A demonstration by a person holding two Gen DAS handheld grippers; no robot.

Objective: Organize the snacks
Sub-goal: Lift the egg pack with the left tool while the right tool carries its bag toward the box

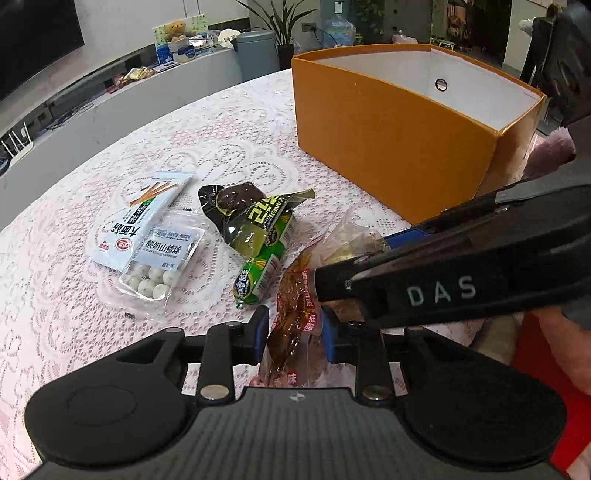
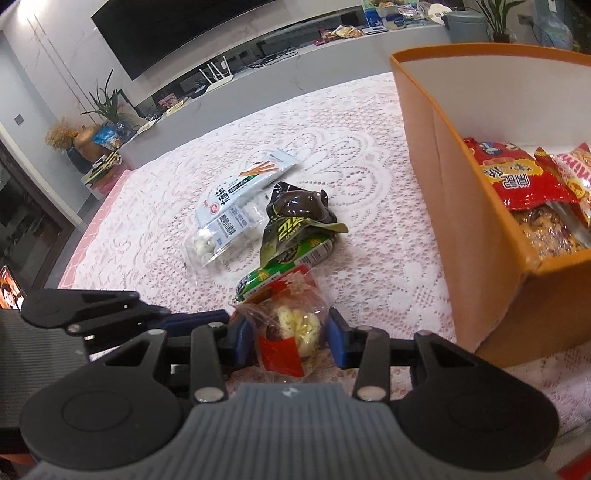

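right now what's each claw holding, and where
Right claw: clear packet, gripped across its middle. Left claw: open around the brown packet, not gripping.

Pink lace tablecloth [image 1: 229,122] spread over the tabletop, dark wall-mounted television [image 2: 192,33] above a long grey counter [image 2: 266,77], white router [image 2: 218,79] on it, teddy bear [image 1: 176,30] among boxes, grey bin [image 1: 256,51] beside a potted plant [image 1: 282,26].

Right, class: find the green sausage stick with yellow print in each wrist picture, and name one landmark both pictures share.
Left wrist view: the green sausage stick with yellow print lies just below centre, under a dark green wrapper.
Right wrist view: it lies at centre, beyond the clear packet between the fingers.
Shared landmark: the open orange cardboard box, at the right of both.
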